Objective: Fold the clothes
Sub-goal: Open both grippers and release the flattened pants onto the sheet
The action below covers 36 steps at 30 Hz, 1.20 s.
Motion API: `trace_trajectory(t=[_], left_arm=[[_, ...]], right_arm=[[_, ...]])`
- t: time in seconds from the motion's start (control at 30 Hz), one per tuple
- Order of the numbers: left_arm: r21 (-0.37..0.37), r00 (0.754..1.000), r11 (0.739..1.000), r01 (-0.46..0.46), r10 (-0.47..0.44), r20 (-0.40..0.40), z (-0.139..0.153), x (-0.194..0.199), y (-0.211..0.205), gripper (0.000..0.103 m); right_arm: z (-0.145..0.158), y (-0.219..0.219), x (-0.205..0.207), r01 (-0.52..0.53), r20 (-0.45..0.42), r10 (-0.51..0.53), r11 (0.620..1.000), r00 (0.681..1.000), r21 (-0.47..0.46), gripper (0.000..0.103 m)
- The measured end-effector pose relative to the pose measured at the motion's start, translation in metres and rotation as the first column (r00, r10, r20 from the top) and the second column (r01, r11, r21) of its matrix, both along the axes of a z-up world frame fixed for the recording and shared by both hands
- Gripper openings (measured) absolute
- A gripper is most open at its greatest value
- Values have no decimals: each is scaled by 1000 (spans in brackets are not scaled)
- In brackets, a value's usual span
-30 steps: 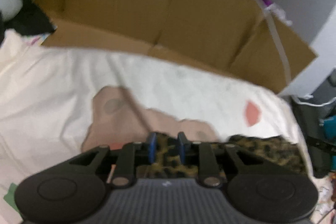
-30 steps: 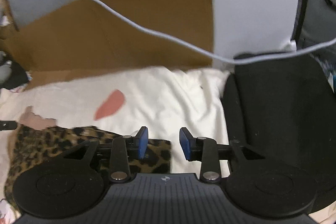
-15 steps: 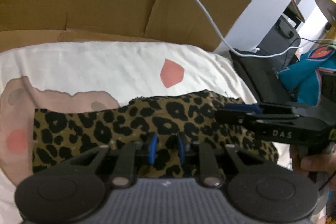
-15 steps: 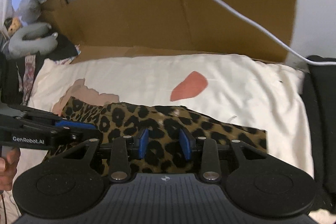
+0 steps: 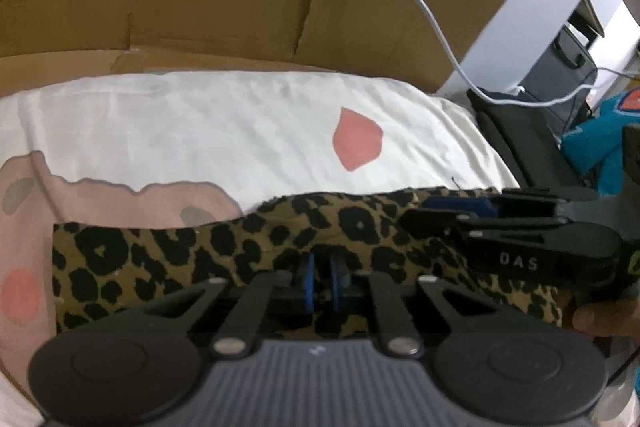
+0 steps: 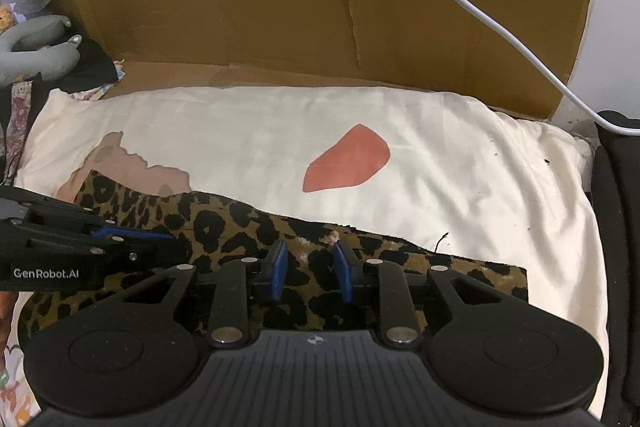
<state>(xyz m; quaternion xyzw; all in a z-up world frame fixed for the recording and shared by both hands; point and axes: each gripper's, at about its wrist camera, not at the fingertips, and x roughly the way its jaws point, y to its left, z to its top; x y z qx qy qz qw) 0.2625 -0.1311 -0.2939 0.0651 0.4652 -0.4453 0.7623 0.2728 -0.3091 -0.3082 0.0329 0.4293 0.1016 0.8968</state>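
1. The cream sheet (image 6: 460,163) was bounded at the back by a cardboard wall (image 6: 280,7); bare sheet lay beyond the garment's far edge, and a black chair (image 6: 620,227) stood just beside the sheet's right edge.
2. Compared with half a second earlier, the left gripper (image 5: 322,281) was seen closer to the cloth and the right gripper (image 6: 308,269) wider.
3. The leopard-print garment (image 6: 224,227) lay as a long flat band across the near sheet.
4. The left fingers were nearly pressed together, apparently pinching the garment's near edge; the right fingers were spread above the fabric.
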Motion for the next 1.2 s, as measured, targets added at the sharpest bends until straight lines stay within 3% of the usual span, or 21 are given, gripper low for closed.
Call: trace_trajectory(t=[0.13,0.23,0.37,0.57,0.83,1.2], left_arm=[[-32,1000,999,-1,2,15,15,-6,8,10],[-58,999,998,24,-22,35,30,-23,14,11],[-72,994,994,82,-77,71,44,-55,27,16],[-85,996,994,65,-59,71,38,-80,43,16],[-8,993,996,89,-88,76,14,-89,35,16],[68,995,997,21,-28,100,13,-57,55,13]], right_arm=[[15,-7,-14,8,40,-9,1000,999,23,29],[30,-10,-35,7,85,-6,1000,996,-16,30],[39,-12,-65,4,86,-5,1000,996,6,31],[30,2,-97,-22,58,22,1000,998,9,31],[12,26,-103,-106,19,107,993,994,-53,31],[-1,-15,-108,-4,-12,3,995,1000,-103,31]])
